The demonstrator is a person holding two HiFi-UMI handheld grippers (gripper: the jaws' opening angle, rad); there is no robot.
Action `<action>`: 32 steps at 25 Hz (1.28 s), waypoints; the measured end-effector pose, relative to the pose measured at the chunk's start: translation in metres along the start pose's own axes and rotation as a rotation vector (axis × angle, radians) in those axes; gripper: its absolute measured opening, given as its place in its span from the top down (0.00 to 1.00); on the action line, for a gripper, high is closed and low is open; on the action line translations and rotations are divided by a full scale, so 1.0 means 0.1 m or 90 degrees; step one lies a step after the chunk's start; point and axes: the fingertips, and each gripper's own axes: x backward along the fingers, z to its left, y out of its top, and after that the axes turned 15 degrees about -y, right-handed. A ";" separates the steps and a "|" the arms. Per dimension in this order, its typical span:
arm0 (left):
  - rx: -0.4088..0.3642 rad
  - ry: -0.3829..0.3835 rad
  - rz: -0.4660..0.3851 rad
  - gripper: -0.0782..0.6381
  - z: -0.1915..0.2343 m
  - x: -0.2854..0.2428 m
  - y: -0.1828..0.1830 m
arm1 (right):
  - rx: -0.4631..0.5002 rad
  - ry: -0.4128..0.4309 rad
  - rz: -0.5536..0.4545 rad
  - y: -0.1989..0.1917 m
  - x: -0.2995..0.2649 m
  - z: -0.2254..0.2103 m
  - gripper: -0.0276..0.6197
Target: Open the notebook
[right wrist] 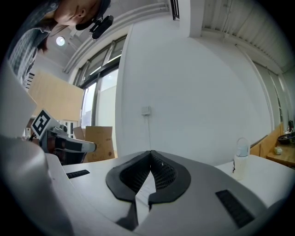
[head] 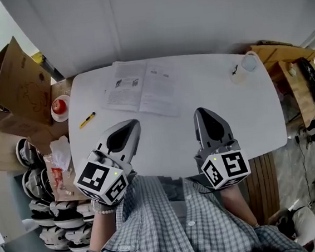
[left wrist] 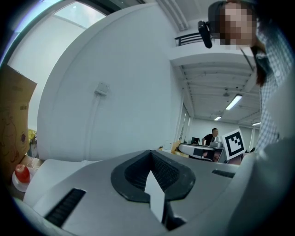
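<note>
The notebook (head: 142, 89) lies open and flat on the white table (head: 257, 112), toward its far side, with two printed white pages showing. My left gripper (head: 133, 124) hangs over the near left part of the table and points at the notebook, short of its near edge. My right gripper (head: 199, 111) hangs over the near right part, just right of the notebook's lower corner. Both are shut with nothing between the jaws. In the left gripper view the left gripper (left wrist: 151, 152) has its jaw tips meeting; in the right gripper view the right gripper (right wrist: 150, 152) shows the same. Neither touches the notebook.
A yellow pen (head: 87, 120) lies at the table's left edge. A red apple in a bowl (head: 59, 107) and a cardboard box (head: 14, 90) stand to the left. A clear bottle (head: 242, 68) stands at the far right corner. Wooden furniture (head: 292, 75) is at the right.
</note>
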 end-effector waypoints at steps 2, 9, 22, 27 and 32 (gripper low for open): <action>-0.004 0.000 0.004 0.88 -0.02 0.01 -0.01 | 0.002 0.005 0.000 -0.01 0.01 0.02 0.92; -0.019 -0.001 0.014 0.88 -0.07 0.03 0.01 | 0.006 0.010 0.017 -0.08 0.05 0.06 0.92; -0.024 -0.026 0.015 0.88 -0.17 -0.04 0.02 | 0.010 0.003 0.023 -0.12 0.11 0.04 0.92; -0.023 -0.030 0.015 0.88 -0.19 -0.04 0.02 | 0.013 0.005 0.026 -0.13 0.13 0.06 0.92; -0.023 -0.030 0.016 0.88 -0.20 -0.05 0.02 | 0.009 0.014 0.029 -0.14 0.14 0.08 0.92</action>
